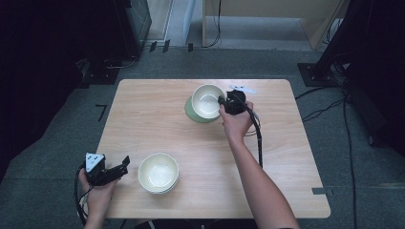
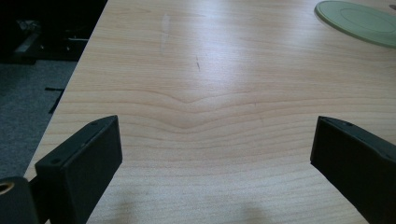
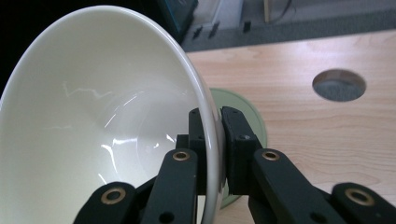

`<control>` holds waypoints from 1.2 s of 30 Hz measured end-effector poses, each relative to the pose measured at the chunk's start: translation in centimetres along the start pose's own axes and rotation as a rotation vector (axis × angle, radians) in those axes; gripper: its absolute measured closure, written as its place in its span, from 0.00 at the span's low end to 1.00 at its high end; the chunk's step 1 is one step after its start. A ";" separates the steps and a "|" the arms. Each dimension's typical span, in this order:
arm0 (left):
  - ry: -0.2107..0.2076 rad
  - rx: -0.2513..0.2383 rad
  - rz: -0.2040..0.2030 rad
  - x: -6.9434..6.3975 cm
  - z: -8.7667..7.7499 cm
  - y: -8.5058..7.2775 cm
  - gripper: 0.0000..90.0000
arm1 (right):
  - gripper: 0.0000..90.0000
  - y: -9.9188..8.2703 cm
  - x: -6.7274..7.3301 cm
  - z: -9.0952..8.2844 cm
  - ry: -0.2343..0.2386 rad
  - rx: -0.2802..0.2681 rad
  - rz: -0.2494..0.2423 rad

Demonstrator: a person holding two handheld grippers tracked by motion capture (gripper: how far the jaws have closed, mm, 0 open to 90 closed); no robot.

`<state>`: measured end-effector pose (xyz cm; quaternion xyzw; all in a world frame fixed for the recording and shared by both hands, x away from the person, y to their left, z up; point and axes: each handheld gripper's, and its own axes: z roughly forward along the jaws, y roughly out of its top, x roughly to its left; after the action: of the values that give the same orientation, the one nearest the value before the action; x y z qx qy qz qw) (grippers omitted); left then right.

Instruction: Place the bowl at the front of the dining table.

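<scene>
- Table (image 1: pixel 157 114): light wood, and we work from the near edge. A round cable hole (image 3: pixel 339 85) sits in the top, seen in the right gripper view.
- Stack of bowls (image 1: pixel 158 172): near-left, upright, mouth up. It looks like two nested, though the lower rim is hard to separate from above, so call that probable.
- Green plate (image 1: pixel 191 113): far centre, flat on the table, partly covered by the held bowl. Its edge also shows far right in the left gripper view (image 2: pixel 357 21).
- White bowl (image 1: pixel 207 100): far centre, over the green plate, tilted so its mouth faces towards the near-left rather than straight up. It is round, so there is no long axis; its centre axis leans well off vertical. We can't tell whether its base touches the plate.
- Right gripper (image 3: pixel 214 135): jaws nearly closed, clamped on the bowl's rim, one pad inside and one outside. From above it sits at the bowl's right edge (image 1: pixel 223 102).
- Left gripper (image 1: pixel 119 169): near-left, just left of the stack, jaws wide apart with nothing between them, bare table ahead.
- Progress, our read: one bowl is gripped and in transit between plate and stack, either way. Left to do: set it down upright and release.
</scene>
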<state>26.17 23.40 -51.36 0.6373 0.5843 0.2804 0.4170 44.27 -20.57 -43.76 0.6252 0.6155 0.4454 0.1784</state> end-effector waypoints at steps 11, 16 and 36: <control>-0.014 -0.006 -0.011 0.1 -0.1 0.0 0.02 | 0.94 1.6 -0.2 5.2 -0.071 0.207 0.175; -0.016 -0.008 -0.012 0.1 -0.1 -0.1 0.02 | 0.94 1.7 -0.6 6.9 -0.087 0.286 0.233; -0.012 -0.007 -0.015 0.1 -0.2 -0.1 0.02 | 0.80 1.2 -1.5 9.2 -0.103 0.268 0.315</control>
<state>25.96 23.48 -51.36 0.6332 0.5856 0.2755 0.4246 52.44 -19.15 -48.29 0.7537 0.5540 0.3496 0.0531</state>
